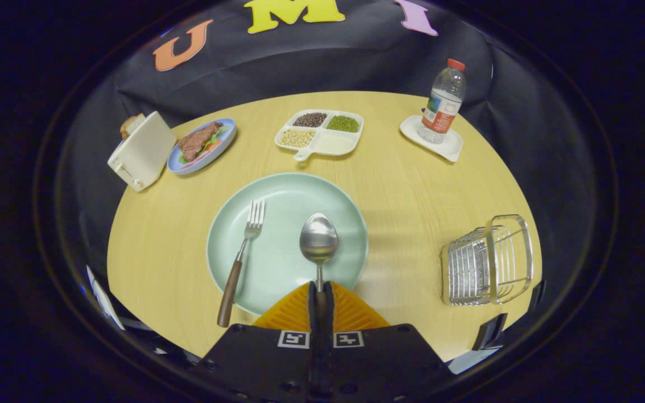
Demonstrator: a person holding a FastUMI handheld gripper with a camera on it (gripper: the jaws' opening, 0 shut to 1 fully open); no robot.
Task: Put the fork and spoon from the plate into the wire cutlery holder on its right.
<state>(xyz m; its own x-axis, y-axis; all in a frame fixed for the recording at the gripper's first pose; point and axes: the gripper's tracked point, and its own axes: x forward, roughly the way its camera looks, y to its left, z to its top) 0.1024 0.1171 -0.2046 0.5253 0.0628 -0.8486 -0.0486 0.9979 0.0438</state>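
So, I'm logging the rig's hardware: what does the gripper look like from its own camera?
The gripper has two wedge-shaped fingers with ribbed inner faces, mounted on a black body with visible screws. Two square black-and-white fiducial markers sit side by side at the fingers' base.

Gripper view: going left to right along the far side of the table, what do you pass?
Toaster → blue plate of food → divided tray of beans → water bottle on its white coaster. The hand-held gripper is shut on the spoon.

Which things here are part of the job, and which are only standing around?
Job: spoon, its handle gripped by the gripper; fork; plate; wire holder.

Standing around: toaster, meat dish, bean tray, bottle on its coaster.
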